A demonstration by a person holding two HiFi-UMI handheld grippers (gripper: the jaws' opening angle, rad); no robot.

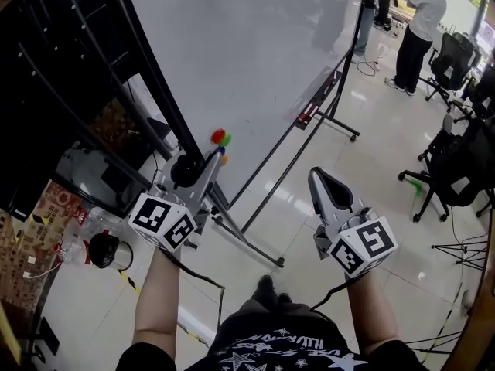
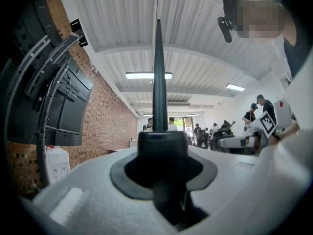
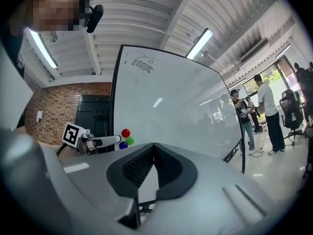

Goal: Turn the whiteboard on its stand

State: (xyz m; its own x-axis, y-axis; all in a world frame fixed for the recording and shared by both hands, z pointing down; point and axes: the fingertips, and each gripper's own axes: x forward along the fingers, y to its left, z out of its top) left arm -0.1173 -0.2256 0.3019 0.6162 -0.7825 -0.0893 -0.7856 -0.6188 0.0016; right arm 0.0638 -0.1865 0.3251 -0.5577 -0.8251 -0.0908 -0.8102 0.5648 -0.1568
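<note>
- Forearms of the operator reach forward, one tool in each hand, with the cubes nearest the body.
- Left tool: clenched on the board at its dark left side, low down, just beside the magnets. The left gripper view shows the edge rising straight up from between the closed jaws.
- Right tool: jaws pressed together at the tips, with nothing between them. It is held in the air before the board's face, apart from it and to the right of the left tool.
- Board: its white face is toward the operator. It is carried on a black stand that rests on the pale floor. A tray runs along its lower edge.
- Magnets: red, green and blue, clustered at the board's lower left.
- Scribble: near the top of the board's face; not legible.
- Bystander in a white shirt stands beyond the board's right end, well apart from it.
- Chairs: black, on the floor to the right.
- Brick wall: on the left side of the room.
</note>
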